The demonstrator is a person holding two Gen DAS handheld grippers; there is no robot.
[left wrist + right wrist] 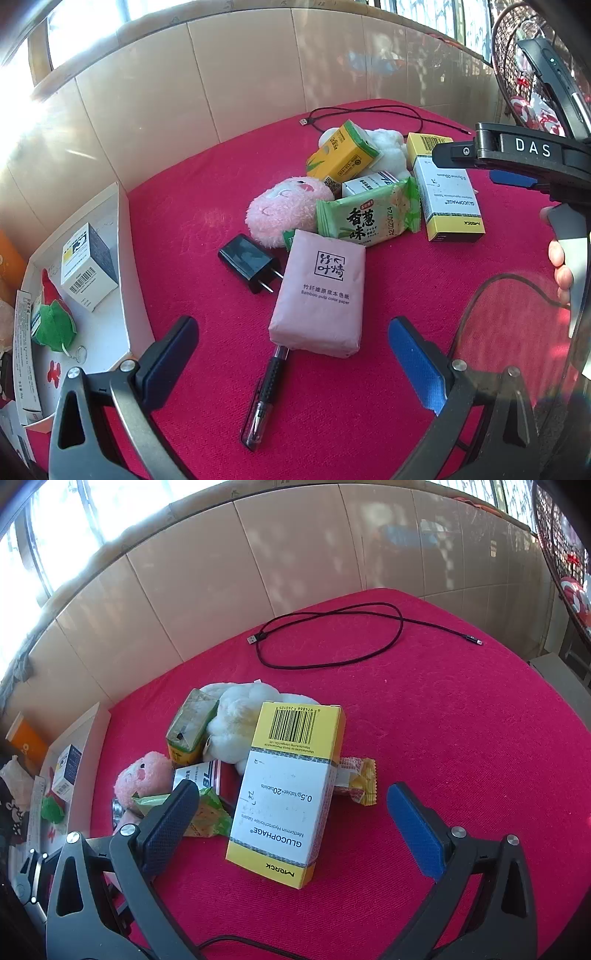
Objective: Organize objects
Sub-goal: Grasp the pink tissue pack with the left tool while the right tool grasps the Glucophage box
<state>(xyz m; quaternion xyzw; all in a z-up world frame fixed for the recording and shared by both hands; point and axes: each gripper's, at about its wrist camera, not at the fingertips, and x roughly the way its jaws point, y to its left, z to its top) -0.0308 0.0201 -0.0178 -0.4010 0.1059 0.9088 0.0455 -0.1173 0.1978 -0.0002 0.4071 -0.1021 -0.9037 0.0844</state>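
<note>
Looks like the sorting is only getting going here. The left gripper (pixel 293 343) is hanging wide open with nothing in it, angled down over the pink paper-wrapped tissue pack (pixel 320 291), whose near end is sitting between the fingers. A black pen (pixel 264 398) is poking out from under that pack's near end, and a black wall charger (pixel 249 263) is lying just left of it. The right gripper (pixel 293 819) is spread just as wide and empty, lining up on the yellow-and-white medicine box (pixel 286 794), beyond and right of the pack. The white cardboard tray (pixel 123 258), off to the pack's left, is already holding a few things, so I'm guessing each claw needs to drop, pinch and carry over there.
</note>
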